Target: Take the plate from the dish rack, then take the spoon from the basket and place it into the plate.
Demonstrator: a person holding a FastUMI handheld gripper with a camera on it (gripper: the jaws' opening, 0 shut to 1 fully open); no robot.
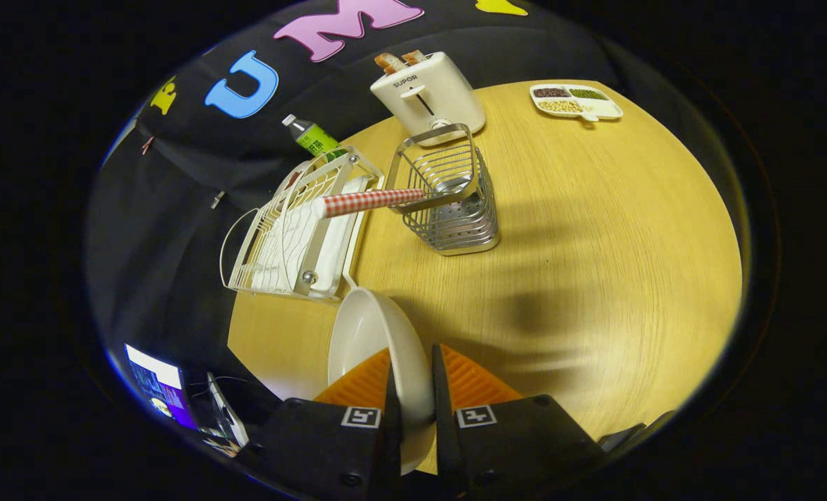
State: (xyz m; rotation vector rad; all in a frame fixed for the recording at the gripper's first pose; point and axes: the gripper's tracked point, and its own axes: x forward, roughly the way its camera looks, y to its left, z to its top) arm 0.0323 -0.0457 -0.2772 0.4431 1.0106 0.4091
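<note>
We are holding the plate [375, 341] edge-on in the gripper [411, 372], whose fingers are nearly closed and pinching the plate's rim from both sides. The plate is hanging just in front of the dish rack [295, 229], clear of its wires and above the table [594, 264]. The spoon [372, 201], with its checked handle, is leaning out of the basket [452, 195] just beside the dish rack and reaching over it. We are judging the thin rim grip as the main risk: the plate could be pivoting or slipping as we lower it. Swinging it back toward the dish rack could be knocking the wires or the spoon handle.
</note>
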